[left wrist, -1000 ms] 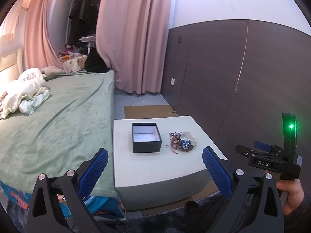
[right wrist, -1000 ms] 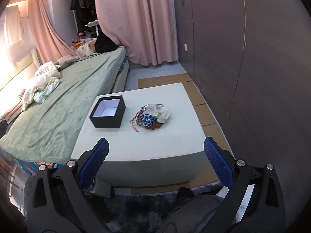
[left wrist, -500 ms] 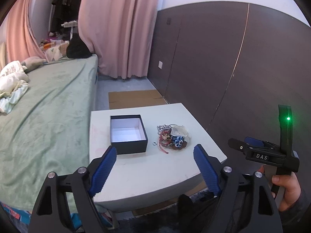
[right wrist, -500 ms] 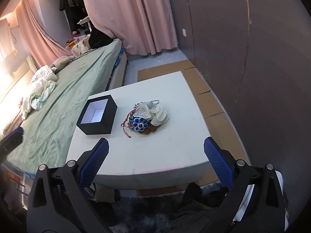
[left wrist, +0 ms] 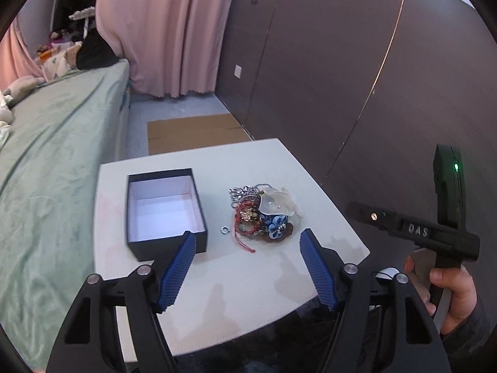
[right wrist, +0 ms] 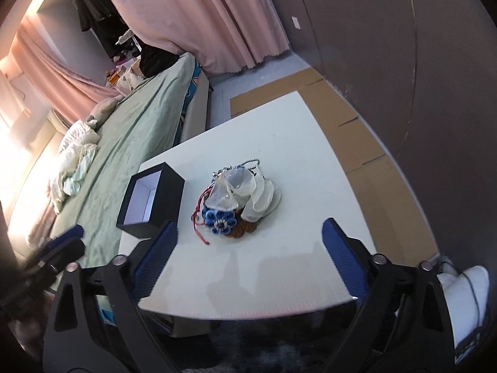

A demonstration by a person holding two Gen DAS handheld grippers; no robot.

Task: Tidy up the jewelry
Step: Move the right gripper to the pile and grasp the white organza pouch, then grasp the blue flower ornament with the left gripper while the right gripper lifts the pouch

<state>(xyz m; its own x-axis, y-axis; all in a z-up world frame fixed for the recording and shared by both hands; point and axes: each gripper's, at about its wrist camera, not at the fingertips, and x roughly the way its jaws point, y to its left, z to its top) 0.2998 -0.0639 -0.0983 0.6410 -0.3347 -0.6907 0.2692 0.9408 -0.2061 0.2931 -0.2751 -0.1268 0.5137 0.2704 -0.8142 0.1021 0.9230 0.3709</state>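
Black box point(left wrist: 164, 208) with bare white interior

Green-covered bed point(left wrist: 52, 168) beside white table point(left wrist: 248, 283), pink curtain point(left wrist: 167, 31), flattened cardboard point(left wrist: 192, 130) on floor.

box point(left wrist: 166, 245) black, white inside | table point(left wrist: 248, 286) white | bedspread point(left wrist: 56, 168) green

Left gripper point(left wrist: 247, 259): black angular frame, ribbed blue finger pads point(left wrist: 177, 275), silver screws at pivots. Right gripper point(right wrist: 250, 251): same build; black handle lettered "DAS", green light. Hand point(left wrist: 456, 298): dark sleeve cuff.
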